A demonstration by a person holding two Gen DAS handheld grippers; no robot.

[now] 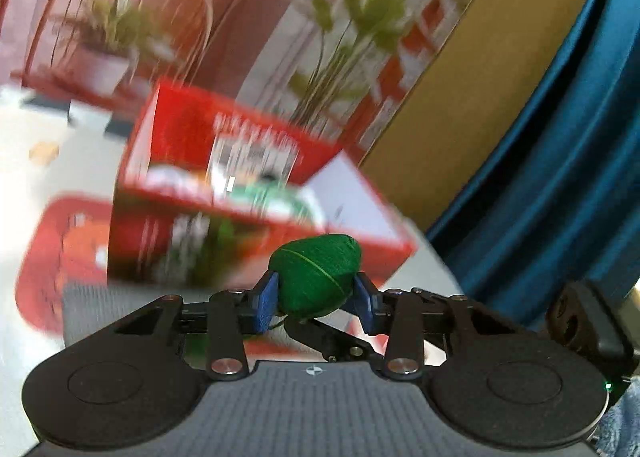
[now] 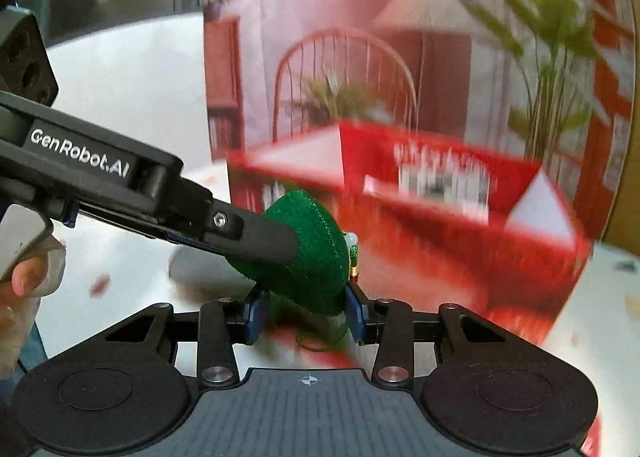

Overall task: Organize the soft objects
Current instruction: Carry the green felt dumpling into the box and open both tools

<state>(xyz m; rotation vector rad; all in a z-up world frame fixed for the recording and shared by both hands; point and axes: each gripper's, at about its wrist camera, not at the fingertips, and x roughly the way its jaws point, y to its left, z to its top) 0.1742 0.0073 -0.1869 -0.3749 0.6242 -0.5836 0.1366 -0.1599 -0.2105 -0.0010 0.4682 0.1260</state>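
A green soft pouch (image 1: 316, 277), egg-shaped and wound with thread, sits between the blue pads of my left gripper (image 1: 316, 293), which is shut on it. In the right wrist view the same green pouch (image 2: 312, 257) shows a stitched seam, a small white bead and a tassel. My right gripper (image 2: 305, 309) has its blue pads at the pouch's lower sides and is shut on it. A finger of my left gripper (image 2: 272, 245) reaches in from the left and presses on the pouch's side. The pouch hangs above the table, in front of a red box.
A red printed box (image 1: 224, 161) (image 2: 440, 185) stands close behind the pouch, blurred by motion. A flat red pack (image 1: 52, 257) and a grey mat (image 1: 100, 309) lie on the white table (image 2: 120, 89). A blue curtain (image 1: 560, 177) hangs right. A hand (image 2: 20, 277) holds the left gripper.
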